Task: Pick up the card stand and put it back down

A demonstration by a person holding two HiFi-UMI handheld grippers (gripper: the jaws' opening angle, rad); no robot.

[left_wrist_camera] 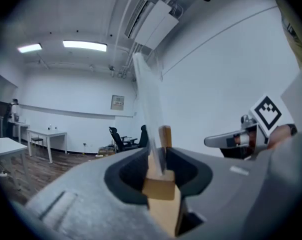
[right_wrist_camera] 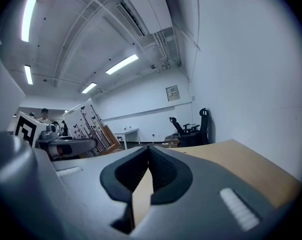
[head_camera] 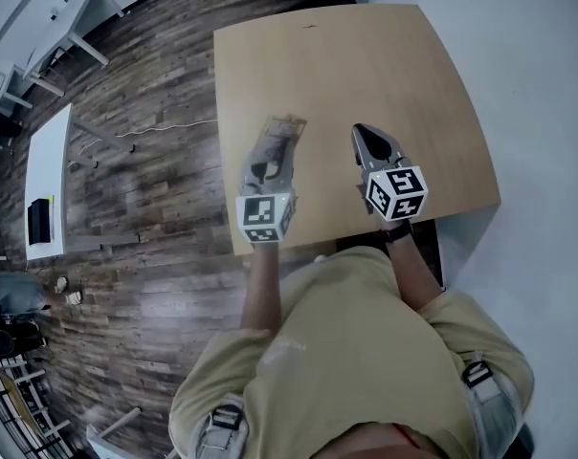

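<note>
The card stand (left_wrist_camera: 160, 186) is a small wooden block with a clear plastic panel (left_wrist_camera: 147, 104) rising from its slot. My left gripper (left_wrist_camera: 158, 156) is shut on the wooden block. In the head view the left gripper (head_camera: 281, 127) reaches over the left part of the wooden table (head_camera: 366, 60), with the stand (head_camera: 289, 122) faint at its tips. I cannot tell whether the stand touches the tabletop. My right gripper (head_camera: 361, 132) hovers beside it to the right, apart from the stand. Its jaws (right_wrist_camera: 149, 148) are shut with nothing between them.
The table's left edge (head_camera: 220, 142) runs close to the left gripper, with dark wood floor (head_camera: 145, 189) beyond it. A white desk (head_camera: 50, 180) stands far left. Office chairs (left_wrist_camera: 122, 139) line the far wall. A white wall (head_camera: 528, 84) borders the table's right side.
</note>
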